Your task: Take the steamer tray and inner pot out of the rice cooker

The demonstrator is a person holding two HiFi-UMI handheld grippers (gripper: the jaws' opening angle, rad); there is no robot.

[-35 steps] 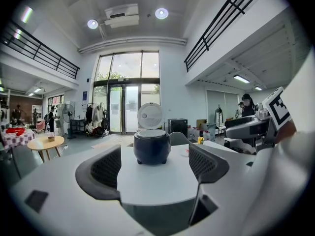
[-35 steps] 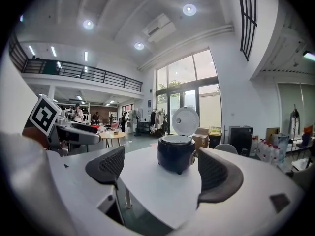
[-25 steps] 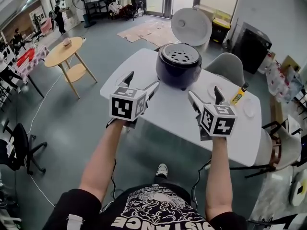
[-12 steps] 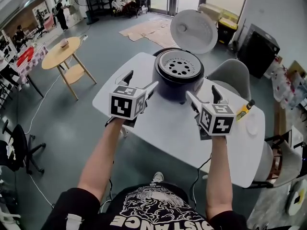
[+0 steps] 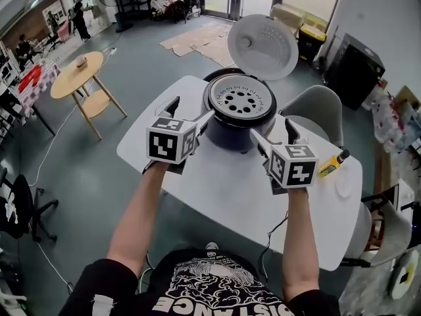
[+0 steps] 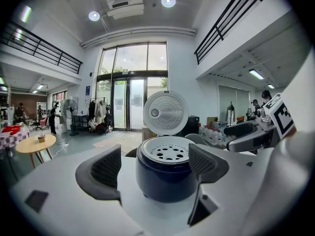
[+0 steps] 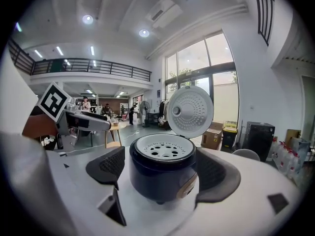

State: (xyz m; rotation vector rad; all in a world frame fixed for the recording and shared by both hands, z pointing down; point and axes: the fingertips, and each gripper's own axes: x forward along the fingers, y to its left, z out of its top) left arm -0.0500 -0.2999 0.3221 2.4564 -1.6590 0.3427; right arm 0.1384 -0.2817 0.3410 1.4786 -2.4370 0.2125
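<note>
The inner pot cannot be seen in any view: it is covered by the white perforated steamer tray (image 5: 238, 101), which is seated in the mouth of the dark rice cooker (image 5: 230, 127). The cooker is placed by the far edge of the white table (image 5: 217, 180), with its lid (image 5: 263, 38) raised upright behind it. In the head view the lower front of the cooker is partly masked by the grippers, and the far edge behind it is hidden.

The left gripper (image 5: 192, 109) and the right gripper (image 5: 270, 127) are both held with jaws wide apart and nothing between the pads. In each gripper view the cooker is framed between the jaws; the head view shows both grippers short of it, apart from its wall, on the near side.

A pale panel low on the cooker's side is shown only in the right gripper view. A yellow-and-black tool (image 5: 330, 162) near the table's right edge is seen only from the head.

The near half of the table is bare. A grey chair (image 5: 317, 104) is set close behind the far right edge.
</note>
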